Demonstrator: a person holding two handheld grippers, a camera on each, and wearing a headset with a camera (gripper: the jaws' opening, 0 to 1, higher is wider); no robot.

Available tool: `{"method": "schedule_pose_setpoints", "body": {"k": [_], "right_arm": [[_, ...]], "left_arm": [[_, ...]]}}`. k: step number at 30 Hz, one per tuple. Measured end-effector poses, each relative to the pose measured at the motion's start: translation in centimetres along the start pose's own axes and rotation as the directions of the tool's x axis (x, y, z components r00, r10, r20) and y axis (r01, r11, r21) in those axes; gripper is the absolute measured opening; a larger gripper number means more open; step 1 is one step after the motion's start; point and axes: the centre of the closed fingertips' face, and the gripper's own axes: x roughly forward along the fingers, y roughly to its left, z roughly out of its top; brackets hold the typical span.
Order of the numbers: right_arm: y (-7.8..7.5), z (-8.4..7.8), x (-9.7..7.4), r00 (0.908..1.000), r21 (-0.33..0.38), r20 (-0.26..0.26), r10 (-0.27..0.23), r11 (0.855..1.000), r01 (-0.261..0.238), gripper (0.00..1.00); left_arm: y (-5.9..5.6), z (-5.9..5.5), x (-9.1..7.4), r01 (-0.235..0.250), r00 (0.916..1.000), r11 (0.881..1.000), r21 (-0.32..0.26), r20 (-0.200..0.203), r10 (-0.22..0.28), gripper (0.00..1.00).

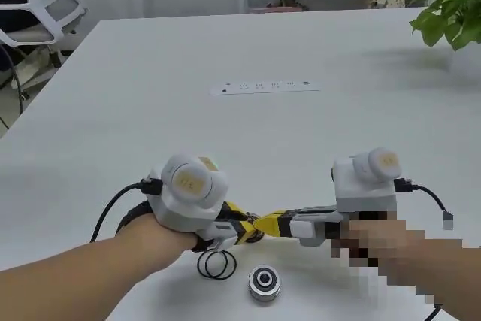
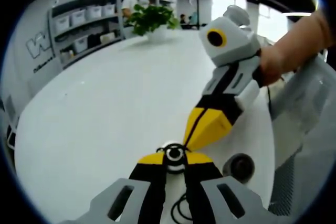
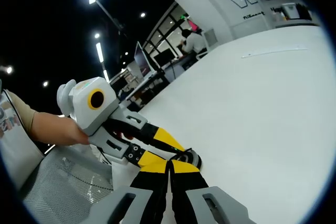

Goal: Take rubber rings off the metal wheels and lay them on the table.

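1. The white table point(image 1: 150, 110) lies bare and wide ahead of the grippers. Its near edge runs close by the work, and a power strip point(image 1: 264, 86) sits well apart at mid-table.
2. The left gripper point(image 2: 174, 160) clamps a metal wheel point(image 2: 174, 151) just above the tabletop.
3. The right gripper point(image 3: 169, 167) has its jaws pressed together, tips at that wheel's rim. Whether they pinch a ring cannot be told.
4. A second metal wheel point(image 1: 264, 282) lies near the front edge.
5. Two black rubber rings point(image 1: 216, 264) lie overlapping on the table just beside it.

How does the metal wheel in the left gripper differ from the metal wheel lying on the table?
The held metal wheel is clamped between the left gripper's fingers, above the table; the loose metal wheel lies flat on it, untouched, beside two rubber rings. Both are small and round.
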Motion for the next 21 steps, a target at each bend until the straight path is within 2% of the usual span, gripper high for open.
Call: {"method": "schedule_pose_setpoints", "body": {"k": [21], "right_arm": [[0.36, 0.1, -0.24, 0.9994, 0.037, 0.009, 0.034, 0.999, -0.034, 0.0]], "left_arm": [[-0.02, 0.04, 0.02, -0.003, 1.0, 1.0, -0.002, 0.004, 0.003, 0.12]]}}
